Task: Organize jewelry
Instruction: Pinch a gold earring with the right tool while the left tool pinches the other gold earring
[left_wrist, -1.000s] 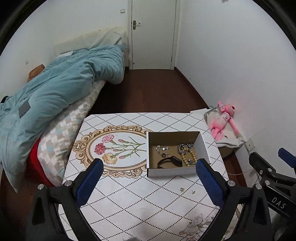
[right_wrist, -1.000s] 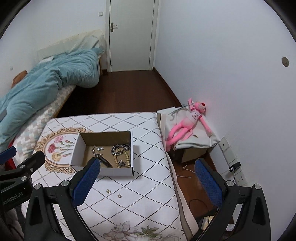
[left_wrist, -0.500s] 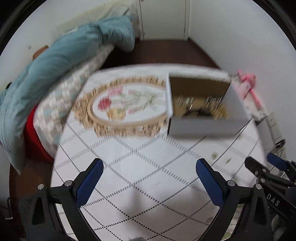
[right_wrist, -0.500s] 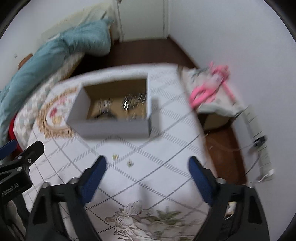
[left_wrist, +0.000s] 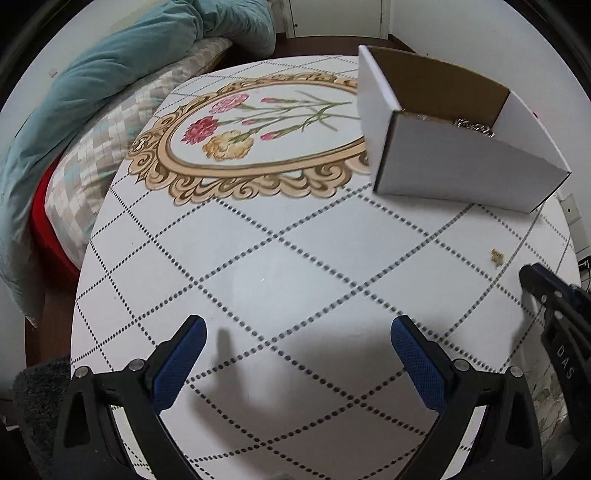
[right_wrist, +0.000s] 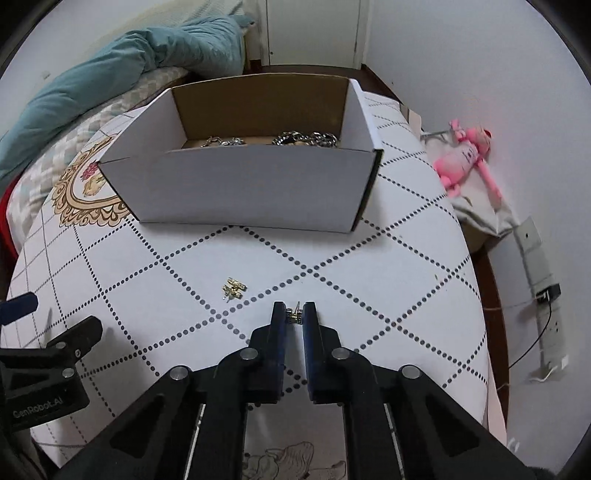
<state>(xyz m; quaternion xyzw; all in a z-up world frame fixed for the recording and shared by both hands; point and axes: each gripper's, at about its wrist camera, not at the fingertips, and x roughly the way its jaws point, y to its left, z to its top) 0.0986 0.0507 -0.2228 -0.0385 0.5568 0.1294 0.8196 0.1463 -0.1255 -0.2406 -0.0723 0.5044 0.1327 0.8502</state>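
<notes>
A white cardboard box holding chains and bracelets stands on the patterned table. My right gripper is shut on a small gold earring low at the table surface, in front of the box. A second gold earring lies on the table to its left. My left gripper is open and empty over the table, nearer than the box. One loose earring shows at its right.
A bed with a teal duvet lies left of the table. A pink plush toy lies on a bag on the floor at the right. A power strip runs along the wall. The left gripper's body shows at the right view's left edge.
Both grippers have dropped low toward the table and nearer the box. My right gripper has closed from wide open onto the small gold earring.
</notes>
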